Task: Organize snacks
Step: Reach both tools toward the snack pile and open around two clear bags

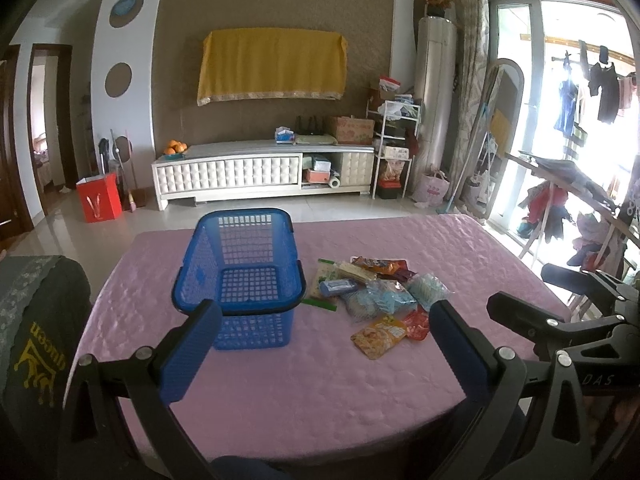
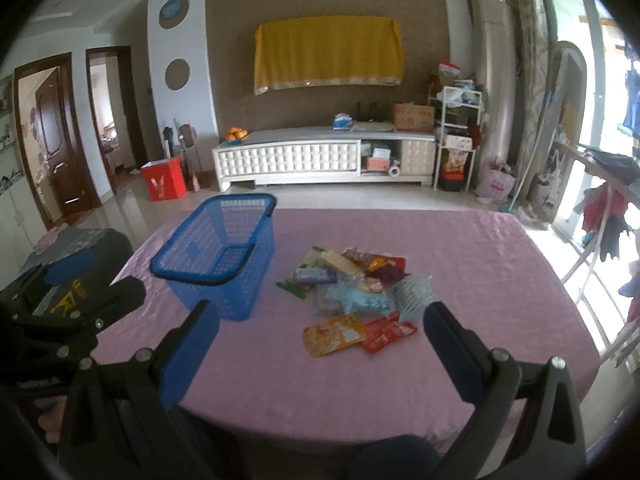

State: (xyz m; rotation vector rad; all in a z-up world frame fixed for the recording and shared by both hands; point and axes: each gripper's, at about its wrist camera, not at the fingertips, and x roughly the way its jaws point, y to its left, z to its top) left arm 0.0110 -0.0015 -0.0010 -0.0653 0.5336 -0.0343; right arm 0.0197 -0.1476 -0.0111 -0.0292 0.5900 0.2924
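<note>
A blue plastic basket [image 1: 240, 264] [image 2: 218, 256] stands empty on the pink tablecloth [image 1: 320, 380] [image 2: 480, 280]. To its right lies a pile of snack packets [image 1: 380, 292] [image 2: 352, 284], with an orange packet [image 1: 380, 336] [image 2: 332, 334] and a red packet [image 1: 416, 322] [image 2: 386, 334] nearest me. My left gripper [image 1: 324, 344] hangs open above the near table edge, short of the basket. My right gripper [image 2: 322, 344] is open too, held back from the snack pile, nothing between its fingers. The right gripper's body [image 1: 560, 320] shows in the left wrist view.
A dark cushion with yellow print [image 1: 36, 340] [image 2: 76, 264] sits at the table's left edge. Beyond the table are a white TV cabinet [image 1: 264, 176], a red bag [image 1: 99, 197] on the floor, and a clothes rack [image 1: 580, 200] at the right by the window.
</note>
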